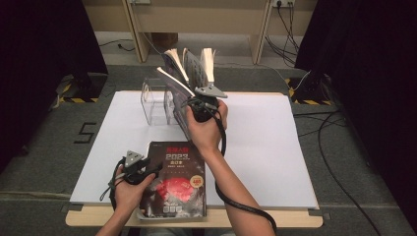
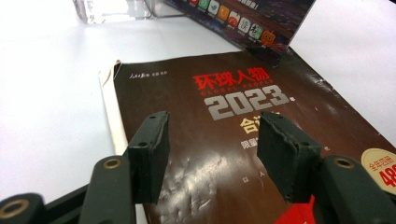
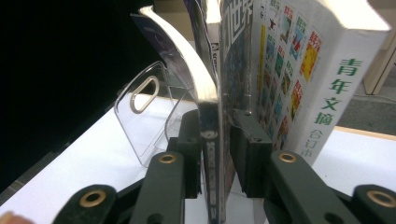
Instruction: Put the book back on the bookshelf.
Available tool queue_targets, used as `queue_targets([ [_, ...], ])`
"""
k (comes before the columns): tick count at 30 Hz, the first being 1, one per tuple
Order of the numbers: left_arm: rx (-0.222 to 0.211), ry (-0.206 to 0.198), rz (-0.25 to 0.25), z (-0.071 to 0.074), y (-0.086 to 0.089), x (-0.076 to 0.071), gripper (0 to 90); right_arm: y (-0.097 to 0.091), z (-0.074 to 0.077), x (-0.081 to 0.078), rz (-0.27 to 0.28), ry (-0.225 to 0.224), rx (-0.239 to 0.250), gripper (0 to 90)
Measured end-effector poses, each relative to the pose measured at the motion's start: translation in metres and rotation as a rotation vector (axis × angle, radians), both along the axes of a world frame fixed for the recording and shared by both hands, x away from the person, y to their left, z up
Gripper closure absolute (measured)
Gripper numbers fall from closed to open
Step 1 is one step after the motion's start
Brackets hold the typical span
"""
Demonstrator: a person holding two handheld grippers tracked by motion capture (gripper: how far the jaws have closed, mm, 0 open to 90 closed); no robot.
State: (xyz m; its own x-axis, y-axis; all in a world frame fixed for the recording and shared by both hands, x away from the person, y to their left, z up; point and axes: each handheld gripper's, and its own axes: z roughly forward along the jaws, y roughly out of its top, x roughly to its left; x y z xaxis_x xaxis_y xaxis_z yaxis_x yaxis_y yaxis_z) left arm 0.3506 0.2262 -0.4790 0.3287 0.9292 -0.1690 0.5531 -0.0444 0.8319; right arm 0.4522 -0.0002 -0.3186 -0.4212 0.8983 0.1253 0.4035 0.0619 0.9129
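Observation:
A dark magazine (image 1: 177, 179) (image 2: 224, 93) with red and silver lettering lies flat at the table's near edge. My left gripper (image 1: 150, 169) (image 2: 212, 140) hovers over its cover, jaws open and holding nothing. Several books (image 1: 189, 64) stand fanned out in a clear acrylic rack (image 1: 157, 103) (image 3: 144, 112) at the back. My right gripper (image 1: 194, 103) (image 3: 217, 135) reaches into them, jaws on either side of a thin glossy book (image 3: 210, 121). A narrow gap shows at the right-hand pad (image 3: 250, 144), so the grip is loose. A thick white book (image 3: 327, 84) with green characters stands just beside it.
A white sheet (image 1: 265, 147) covers the wooden table, bare to the right and left of the books. The rack's corner (image 2: 112, 9) and a colourful standing cover (image 2: 243, 18) rise just beyond the magazine. Cables and dark curtains ring the table.

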Motion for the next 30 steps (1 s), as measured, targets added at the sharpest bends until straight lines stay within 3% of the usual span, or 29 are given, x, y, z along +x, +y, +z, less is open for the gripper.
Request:
queue_targets([
  [7, 0.031, -0.022, -0.03, 0.004, -0.007, 0.002, 42.8, -0.007, 0.004, -0.006, 0.02, 0.016, -0.006, 82.5],
  [15, 0.037, -0.035, -0.047, 0.01, -0.011, 0.006, 42.7, -0.001, 0.011, 0.004, 0.023, 0.056, -0.038, 84.8],
  [18, 0.032, -0.044, -0.054, 0.013, -0.015, 0.008, 42.5, 0.0, 0.01, 0.008, 0.017, 0.042, 0.004, 85.2],
  [21, 0.04, -0.054, -0.06, 0.014, -0.017, 0.01, 42.2, 0.002, 0.009, 0.009, -0.011, -0.001, 0.039, 85.2],
  [24, 0.046, -0.053, -0.061, 0.015, -0.017, 0.013, 42.1, 0.005, 0.008, 0.007, -0.033, -0.054, 0.044, 85.2],
  [30, 0.061, -0.075, -0.064, 0.02, -0.025, 0.022, 42.2, 0.005, -0.005, 0.003, -0.041, -0.041, 0.039, 84.5],
])
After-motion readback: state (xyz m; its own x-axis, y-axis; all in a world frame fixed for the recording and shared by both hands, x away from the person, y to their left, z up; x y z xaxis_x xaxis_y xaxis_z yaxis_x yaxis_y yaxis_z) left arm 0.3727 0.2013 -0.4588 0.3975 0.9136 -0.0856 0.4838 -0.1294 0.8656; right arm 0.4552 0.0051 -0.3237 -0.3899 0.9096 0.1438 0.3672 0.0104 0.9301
